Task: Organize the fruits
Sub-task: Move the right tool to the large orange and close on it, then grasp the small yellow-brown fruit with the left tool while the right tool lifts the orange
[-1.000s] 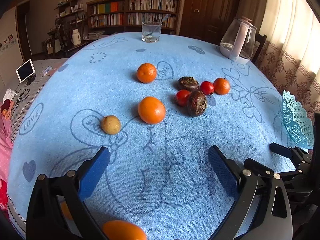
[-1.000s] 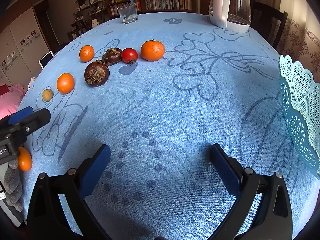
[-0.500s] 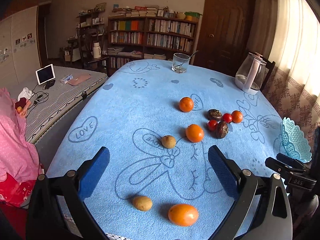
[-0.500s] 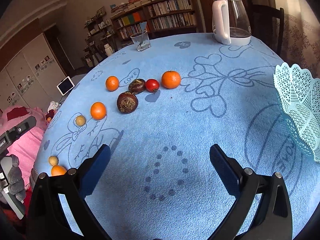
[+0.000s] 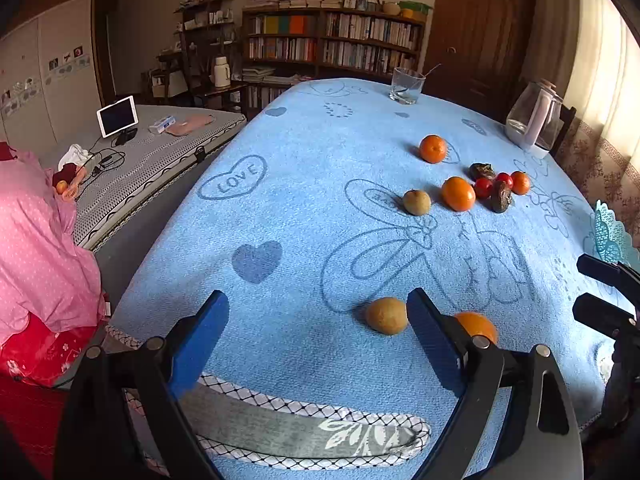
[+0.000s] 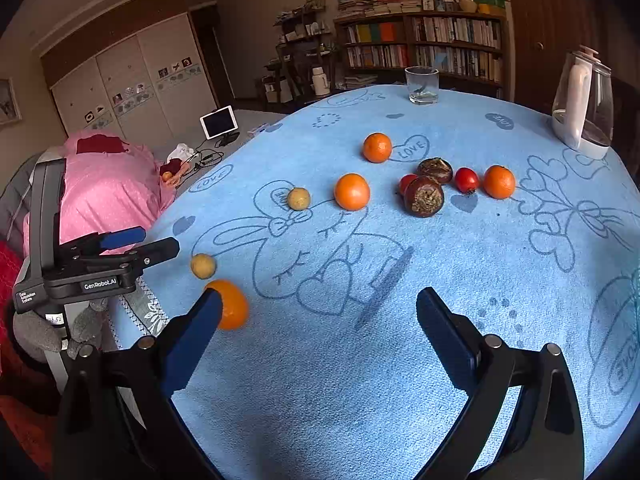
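I've pulled both tongs back toward the near tabletop (image 5: 280, 208) edge, left tongs (image 5: 318, 338) and right tongs (image 6: 318, 330) just narrowing slightly but wide and empty, so the near orange (image 6: 229, 304) and yellowish fruit (image 5: 386, 315) now sit beside their tips, nothing organized yet.

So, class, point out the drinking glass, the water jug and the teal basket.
drinking glass (image 6: 422, 85), right wrist view, its side wall.
water jug (image 6: 580, 106), right wrist view, its white handle.
teal basket (image 5: 608, 236), left wrist view, its lattice rim.
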Demonstrator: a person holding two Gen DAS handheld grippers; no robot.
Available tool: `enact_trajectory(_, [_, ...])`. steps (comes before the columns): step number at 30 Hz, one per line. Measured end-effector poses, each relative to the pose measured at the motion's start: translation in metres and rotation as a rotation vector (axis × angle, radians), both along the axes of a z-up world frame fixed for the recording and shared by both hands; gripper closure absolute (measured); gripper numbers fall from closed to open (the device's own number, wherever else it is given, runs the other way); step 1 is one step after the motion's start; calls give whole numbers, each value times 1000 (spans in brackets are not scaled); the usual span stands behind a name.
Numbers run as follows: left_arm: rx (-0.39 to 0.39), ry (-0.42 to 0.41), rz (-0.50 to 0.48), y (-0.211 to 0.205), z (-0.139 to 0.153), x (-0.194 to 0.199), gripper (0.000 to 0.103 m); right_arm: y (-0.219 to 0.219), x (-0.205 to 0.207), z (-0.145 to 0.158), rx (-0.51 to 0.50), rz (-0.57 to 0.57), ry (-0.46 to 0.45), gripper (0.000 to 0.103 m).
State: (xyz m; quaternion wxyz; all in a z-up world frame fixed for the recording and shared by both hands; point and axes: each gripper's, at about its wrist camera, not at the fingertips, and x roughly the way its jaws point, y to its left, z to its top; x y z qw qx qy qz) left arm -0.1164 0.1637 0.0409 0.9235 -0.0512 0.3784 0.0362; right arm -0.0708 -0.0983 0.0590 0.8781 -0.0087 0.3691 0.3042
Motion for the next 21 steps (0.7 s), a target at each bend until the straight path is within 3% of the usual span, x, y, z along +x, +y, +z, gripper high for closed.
enact_trajectory(4, [14, -24, 40, 14, 3, -5, 13, 32, -3, -10, -46, 96, 31, 24])
enact_trajectory(12, [64, -58, 29, 11, 4, -10, 13, 87, -3, -31, -124, 259, 82, 44])
enact_trajectory(19, [57, -54, 14, 8, 1, -8, 13, 101, 2, -42, -155, 279, 117, 62])
enact_trajectory(21, [56, -51, 5, 6, -1, -8, 13, 99, 3, -43, -145, 274, 126, 62])
